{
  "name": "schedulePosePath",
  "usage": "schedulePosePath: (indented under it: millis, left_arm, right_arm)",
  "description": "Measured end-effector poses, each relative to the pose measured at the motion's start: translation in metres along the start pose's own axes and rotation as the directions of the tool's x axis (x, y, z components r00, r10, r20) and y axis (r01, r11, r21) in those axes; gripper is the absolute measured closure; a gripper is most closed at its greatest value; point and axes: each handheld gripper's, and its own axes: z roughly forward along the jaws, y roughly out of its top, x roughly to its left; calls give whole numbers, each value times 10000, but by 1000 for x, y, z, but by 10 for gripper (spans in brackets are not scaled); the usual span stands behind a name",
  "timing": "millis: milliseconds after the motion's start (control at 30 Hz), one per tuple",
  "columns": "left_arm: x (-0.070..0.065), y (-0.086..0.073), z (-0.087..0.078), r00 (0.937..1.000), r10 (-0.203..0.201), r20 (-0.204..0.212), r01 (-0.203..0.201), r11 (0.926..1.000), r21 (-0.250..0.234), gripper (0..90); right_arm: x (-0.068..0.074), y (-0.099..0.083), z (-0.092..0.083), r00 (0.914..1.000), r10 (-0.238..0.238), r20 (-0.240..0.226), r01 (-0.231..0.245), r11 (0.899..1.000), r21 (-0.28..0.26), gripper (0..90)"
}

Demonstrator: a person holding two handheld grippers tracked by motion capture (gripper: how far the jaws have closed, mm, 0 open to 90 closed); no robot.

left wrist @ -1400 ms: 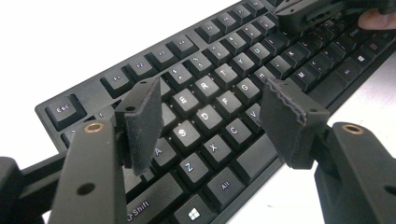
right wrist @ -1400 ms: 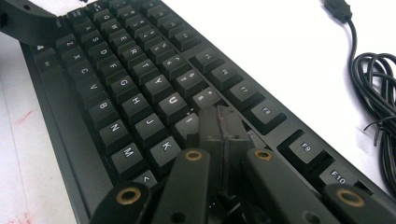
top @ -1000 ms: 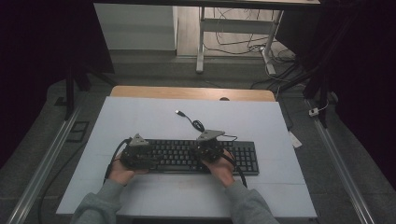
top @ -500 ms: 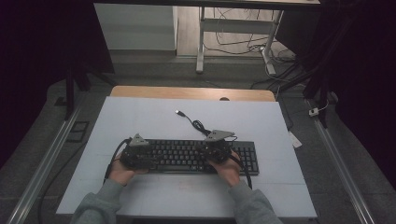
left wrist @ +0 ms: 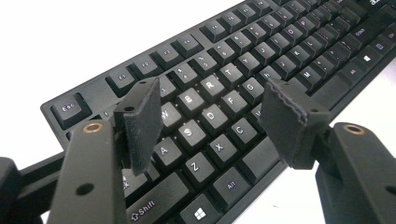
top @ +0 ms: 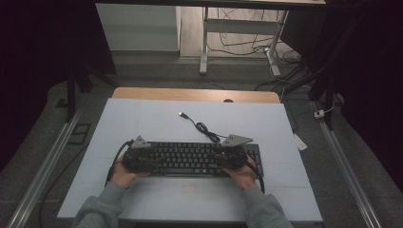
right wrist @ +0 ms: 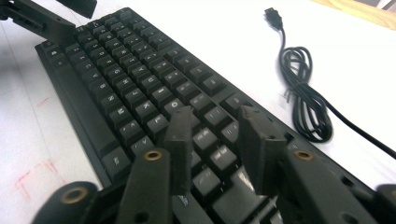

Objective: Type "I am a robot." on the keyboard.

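Keyboard [top: 192, 158] lies flat near front-centre of white surface [top: 142, 118], long side toward person. Left claw [left wrist: 210, 116] hovers w/ jaws apart over the W–G keys; right claw [right wrist: 217, 140], jaws apart but narrower, sits low over keys at the opposite end, probably poised to press keys. Coiled USB cable [top: 203, 127] trails behind keyboard, clear of both claws; nothing obstructs.

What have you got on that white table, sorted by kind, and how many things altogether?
Keyboard: 1, black
USB cable: 1, black, loosely coiled behind the keyboard
Hand-held gripper: 2, left hand-held gripper and right hand-held gripper, each over one end of the keyboard
Total: 4
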Motion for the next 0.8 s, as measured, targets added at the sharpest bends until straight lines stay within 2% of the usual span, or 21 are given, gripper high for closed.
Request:
schedulePosePath:
  millis: [233,533,800]
  left_arm:
    - [1,0,1,10000,-10,-6,10,10000,-19,379]
    - [3,0,2,10000,-50,-32,50,10000,-20,379]
    - [4,0,1,9999,-84,-93,84,10000,-38,377]
  right_arm:
    - [-4,-13,-17,9997,52,252,-51,10000,-28,556]
    - [-12,-34,-41,9977,361,568,-353,9993,-134,534]
    - [-15,-42,-49,9968,343,723,-336,9994,-117,525]
